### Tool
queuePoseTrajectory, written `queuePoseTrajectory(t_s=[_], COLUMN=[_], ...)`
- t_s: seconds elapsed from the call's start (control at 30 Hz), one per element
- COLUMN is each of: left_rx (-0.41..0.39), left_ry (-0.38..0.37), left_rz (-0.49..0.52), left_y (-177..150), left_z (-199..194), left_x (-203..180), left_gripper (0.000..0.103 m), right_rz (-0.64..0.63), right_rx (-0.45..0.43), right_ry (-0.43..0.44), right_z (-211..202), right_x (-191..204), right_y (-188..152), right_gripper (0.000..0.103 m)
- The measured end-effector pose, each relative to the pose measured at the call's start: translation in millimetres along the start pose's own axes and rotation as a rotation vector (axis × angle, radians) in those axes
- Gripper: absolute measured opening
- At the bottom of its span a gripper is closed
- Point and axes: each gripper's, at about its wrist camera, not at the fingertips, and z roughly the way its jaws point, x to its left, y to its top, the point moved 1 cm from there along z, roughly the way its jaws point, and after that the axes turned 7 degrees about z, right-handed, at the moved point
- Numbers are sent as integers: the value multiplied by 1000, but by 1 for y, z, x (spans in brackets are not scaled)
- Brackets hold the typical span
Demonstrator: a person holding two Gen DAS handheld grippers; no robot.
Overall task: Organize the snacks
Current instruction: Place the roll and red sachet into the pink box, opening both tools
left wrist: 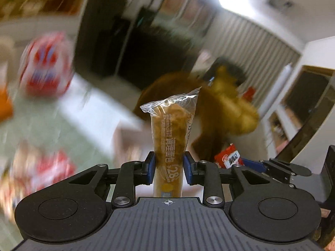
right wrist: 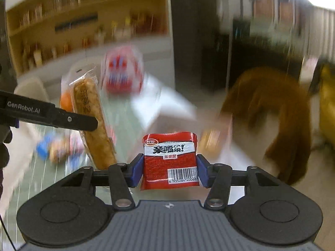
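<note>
My left gripper [left wrist: 169, 167] is shut on a long bread roll in a clear wrapper [left wrist: 170, 133], which stands up between the blue pads, lifted off the table. My right gripper [right wrist: 170, 170] is shut on a small red snack packet [right wrist: 170, 161] with a white label and a barcode, also held in the air. In the right wrist view the same bread roll [right wrist: 92, 123] shows at the left, held by the left gripper's black finger [right wrist: 62, 118]. In the left wrist view the red packet [left wrist: 229, 156] and the right gripper's blue pad [left wrist: 254, 165] appear at the right.
A red, white and blue snack bag [right wrist: 123, 71] stands on the green-topped table [right wrist: 123, 113], blurred. More blurred packets [right wrist: 60, 148] lie at the left, and red ones [left wrist: 48, 167] in the left wrist view. A brown plush toy [right wrist: 270, 108] sits at the right. Wooden shelves [right wrist: 83, 21] fill the background.
</note>
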Motion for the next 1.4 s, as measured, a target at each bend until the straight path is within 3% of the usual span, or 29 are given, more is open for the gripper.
queuePoseTrajectory(t_s=[0.1,0.2,0.37,0.47,0.53,0.63,0.73,0.83,0.9,1.13,1.4], left_rx=[-53,-72,48,222,276,259,241,265,288,337,333], left_ry=[-35,-5,-75,-70,-55,-70,-38,-13,18,66,58], left_rz=[37,101,45,49,29,-22,-36,-35,-25,-65,-96], left_y=[44,60,41,12,-6,-17,-19,-24,-34,-73,-90], left_z=[6,25,90,146,161,154,143,145,146,140,121], left_x=[-5,-10,-1,7,15,27,36,44,45,56,58], left_gripper=[33,33,33,33,33,33,33,33,33,33,33], right_rz=[-29,-64,-44,-33,-4,35,74,139,164,196,413], right_rx=[-79,-109,-39,30,89,144,183,247,256,300,333], right_ry=[-29,-94,-150,-188,-195,-185,-156,-96,-95,-86,47], right_z=[-5,10,51,75,92,107,122,136,139,144,158], right_x=[-4,-5,-11,-15,-20,-27,-31,-39,-42,-45,-62], right_y=[44,64,56,40,28,15,5,-2,-7,-28,-33], right_gripper=[53,53,53,53,53,53,53,63,70,73,76])
